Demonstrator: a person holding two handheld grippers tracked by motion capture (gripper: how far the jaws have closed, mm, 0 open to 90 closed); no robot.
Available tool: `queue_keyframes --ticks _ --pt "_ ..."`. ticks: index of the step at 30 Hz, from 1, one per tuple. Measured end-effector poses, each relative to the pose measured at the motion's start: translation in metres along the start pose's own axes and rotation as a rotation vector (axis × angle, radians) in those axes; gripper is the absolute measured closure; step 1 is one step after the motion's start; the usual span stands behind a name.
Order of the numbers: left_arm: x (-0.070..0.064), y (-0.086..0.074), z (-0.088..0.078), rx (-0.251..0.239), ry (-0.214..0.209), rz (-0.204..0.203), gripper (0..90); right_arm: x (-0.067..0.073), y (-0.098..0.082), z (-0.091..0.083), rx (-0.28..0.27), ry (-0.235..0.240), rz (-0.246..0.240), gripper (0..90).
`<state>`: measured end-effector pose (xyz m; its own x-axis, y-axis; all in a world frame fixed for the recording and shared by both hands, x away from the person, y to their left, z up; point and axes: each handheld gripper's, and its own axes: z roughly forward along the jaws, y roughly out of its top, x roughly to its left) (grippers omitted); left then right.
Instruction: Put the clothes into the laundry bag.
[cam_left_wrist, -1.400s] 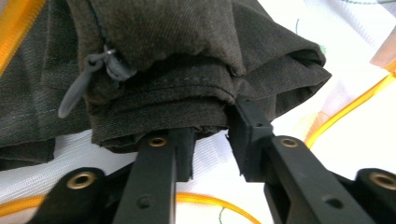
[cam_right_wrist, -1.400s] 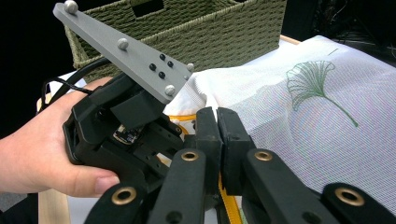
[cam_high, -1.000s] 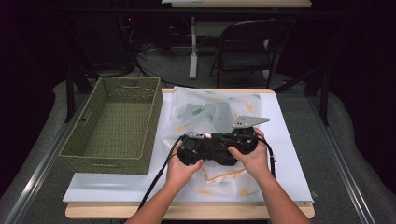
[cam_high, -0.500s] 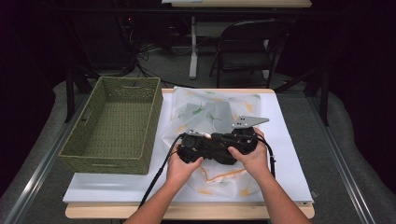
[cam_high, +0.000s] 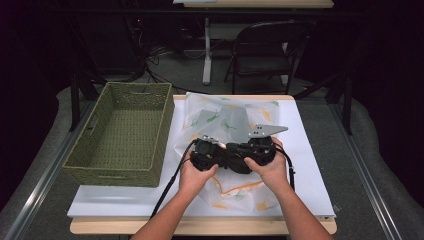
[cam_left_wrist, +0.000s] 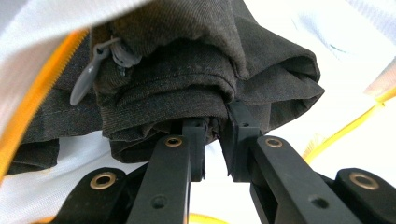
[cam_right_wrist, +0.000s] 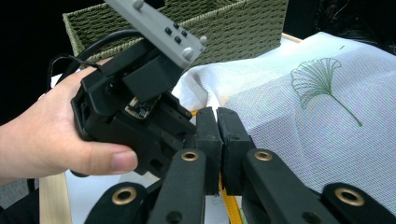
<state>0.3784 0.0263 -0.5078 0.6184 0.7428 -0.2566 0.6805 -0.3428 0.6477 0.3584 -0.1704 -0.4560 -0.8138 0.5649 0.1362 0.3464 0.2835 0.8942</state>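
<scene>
A white cloth (cam_high: 220, 117) with green leaf prints and orange trim lies on the table's middle. Both hands hold their grippers tip to tip over its near part. My left gripper (cam_left_wrist: 215, 135) is shut on a fold of a dark garment (cam_left_wrist: 187, 70), which has a grey zip pull (cam_left_wrist: 88, 77) and lies partly under the white cloth (cam_left_wrist: 42, 18). My right gripper (cam_right_wrist: 217, 126) is shut, with the cloth's orange edge (cam_right_wrist: 229, 203) running up between its jaws. In the high view the left gripper (cam_high: 220, 156) and the right gripper (cam_high: 245, 156) nearly touch.
A green woven basket (cam_high: 122, 132) stands at the table's left, close beside the cloth. A white sheet (cam_high: 310, 165) covers the tabletop. Cables trail from both grippers toward the near edge. A folding chair (cam_high: 265, 45) stands beyond the far side.
</scene>
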Motion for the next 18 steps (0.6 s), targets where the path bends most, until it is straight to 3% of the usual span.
queue_keyframes --ticks 14,18 --pt "0.005 0.014 0.008 -0.016 0.006 -0.026 80.5 0.000 -0.001 -0.001 0.005 0.009 -0.002 88.5" --pt "0.006 0.019 0.010 -0.014 0.013 -0.015 80.5 0.001 0.000 -0.002 0.002 0.008 -0.001 88.5"
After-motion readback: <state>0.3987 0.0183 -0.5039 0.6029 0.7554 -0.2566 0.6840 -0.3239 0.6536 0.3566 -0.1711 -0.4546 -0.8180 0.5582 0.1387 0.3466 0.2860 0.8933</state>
